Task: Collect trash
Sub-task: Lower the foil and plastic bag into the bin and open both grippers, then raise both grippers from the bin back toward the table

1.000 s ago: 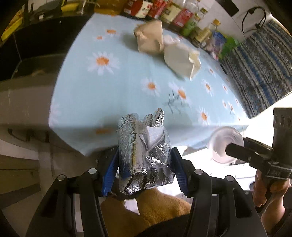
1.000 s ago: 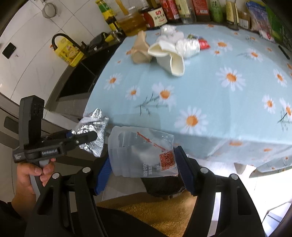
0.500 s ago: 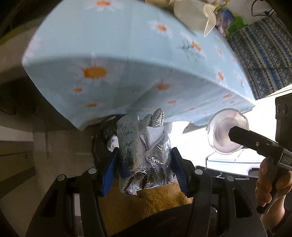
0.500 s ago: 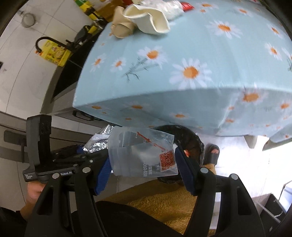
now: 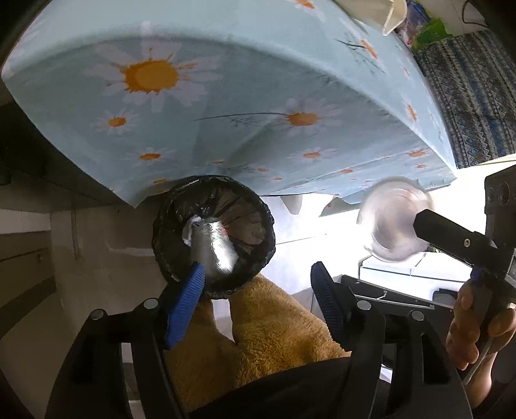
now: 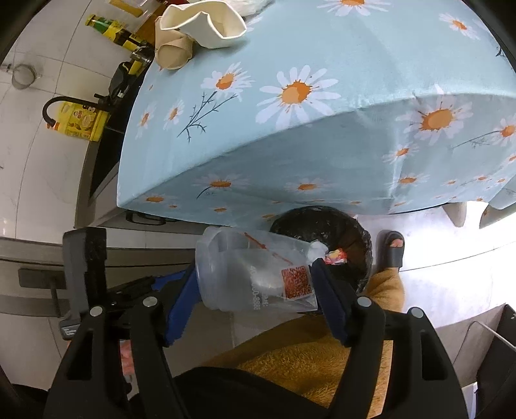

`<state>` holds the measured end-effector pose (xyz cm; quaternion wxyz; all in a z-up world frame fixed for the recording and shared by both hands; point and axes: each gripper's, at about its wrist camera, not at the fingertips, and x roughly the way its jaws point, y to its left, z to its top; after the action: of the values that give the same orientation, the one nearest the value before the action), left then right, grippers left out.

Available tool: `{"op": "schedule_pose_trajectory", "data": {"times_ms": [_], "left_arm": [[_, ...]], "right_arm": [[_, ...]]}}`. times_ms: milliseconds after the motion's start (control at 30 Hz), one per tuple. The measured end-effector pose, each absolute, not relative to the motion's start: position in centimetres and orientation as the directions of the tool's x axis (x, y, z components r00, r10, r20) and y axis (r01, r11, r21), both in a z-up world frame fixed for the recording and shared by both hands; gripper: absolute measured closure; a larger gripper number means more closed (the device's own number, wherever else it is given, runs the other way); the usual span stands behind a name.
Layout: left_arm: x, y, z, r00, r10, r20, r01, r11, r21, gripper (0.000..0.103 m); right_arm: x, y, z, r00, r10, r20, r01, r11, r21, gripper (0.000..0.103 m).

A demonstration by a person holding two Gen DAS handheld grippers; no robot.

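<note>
The round bin lined with a black plastic bag (image 5: pixel 213 232) stands on the floor just under the edge of the counter, which is draped in a pale blue cloth printed with daisies (image 5: pixel 245 96). A crumpled ball of silver foil (image 5: pixel 214 249) is over the bin's mouth, clear of the left gripper (image 5: pixel 258 293), beyond its blue-padded fingertips (image 5: pixel 190 296). That gripper's jaws have just been opening; they stand spread with nothing between them.

Beside the bin, a clear plastic cup with an orange printed label (image 6: pixel 258 274) lies tilted on its side across the right gripper (image 6: pixel 254 299), its base end over the bin's rim. These jaws have also just been opening, and the cup is between them, resting against both pads; I cannot tell whether they press on it.

On the counter above the bin, a squashed white paper cup (image 6: pixel 209 22) and a beige one (image 6: pixel 172 51) lie touching.
</note>
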<state>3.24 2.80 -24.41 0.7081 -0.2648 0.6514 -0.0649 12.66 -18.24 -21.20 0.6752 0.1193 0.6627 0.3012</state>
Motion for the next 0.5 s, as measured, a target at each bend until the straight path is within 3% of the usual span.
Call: {"op": "schedule_pose_trajectory", "data": {"times_ms": [500], "left_arm": [[3.0, 3.8, -24.6, 0.155, -0.436, -0.887, -0.301, 0.834, -0.462, 0.037]], "right_arm": [[13.9, -16.9, -20.3, -0.083, 0.556, -0.827, -0.297, 0.778, 0.553, 0.032]]}}
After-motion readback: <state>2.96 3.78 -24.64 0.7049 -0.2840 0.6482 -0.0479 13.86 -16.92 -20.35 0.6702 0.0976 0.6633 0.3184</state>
